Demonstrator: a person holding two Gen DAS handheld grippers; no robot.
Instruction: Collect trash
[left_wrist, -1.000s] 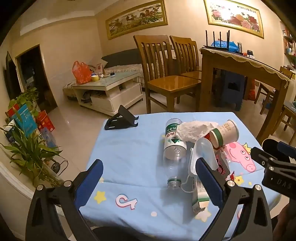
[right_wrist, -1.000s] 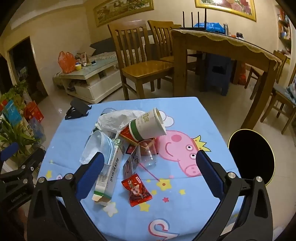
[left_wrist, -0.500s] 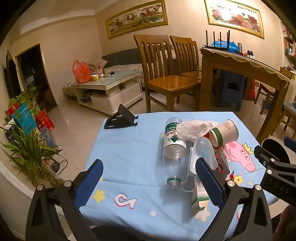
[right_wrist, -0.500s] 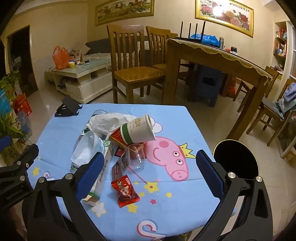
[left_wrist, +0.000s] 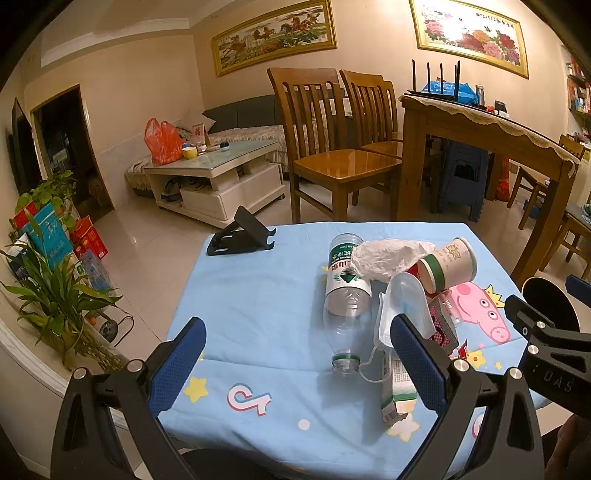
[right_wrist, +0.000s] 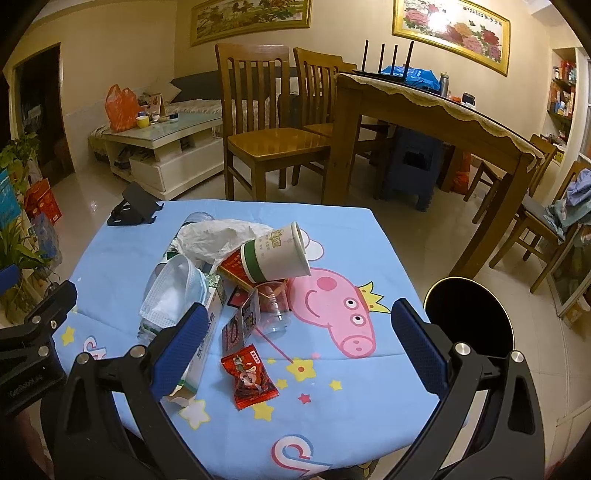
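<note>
Both tools, left (left_wrist: 297, 354) and right (right_wrist: 297, 338), spread wide, empty. Best to start with red wrapper (right_wrist: 248, 376), nearest bin (right_wrist: 469, 314); pinch flat, lift clear.

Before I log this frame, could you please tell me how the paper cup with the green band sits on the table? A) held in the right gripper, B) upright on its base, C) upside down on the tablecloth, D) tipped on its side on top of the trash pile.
D: the paper cup lies on its side, propped on the red carton in the pile, while the right gripper is open and empty.
</note>
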